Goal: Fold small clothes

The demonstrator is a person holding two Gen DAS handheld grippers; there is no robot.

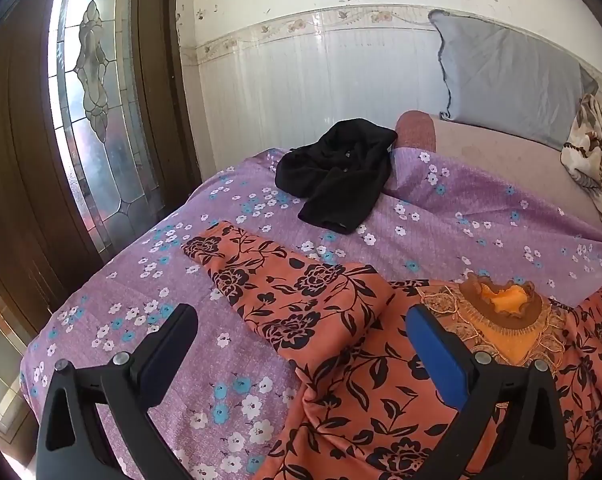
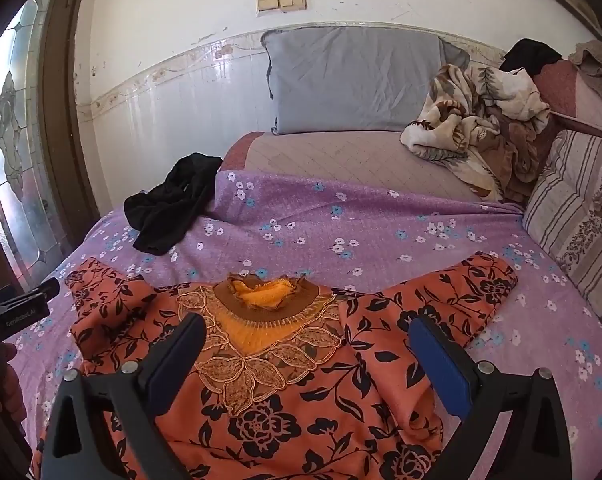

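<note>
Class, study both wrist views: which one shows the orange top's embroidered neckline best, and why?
The right wrist view: the embroidered neckline of the orange floral top lies centred and whole between the open right gripper's fingers. The left wrist view shows the neckline at the right, partly behind a finger.

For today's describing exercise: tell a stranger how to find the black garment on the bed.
Start at the bed with the purple flowered sheet. Spread flat at its near edge is an orange floral top; look past it towards the far left corner, near the glass door. The black garment lies there, crumpled in a heap, the only plain dark piece on the sheet.
</note>
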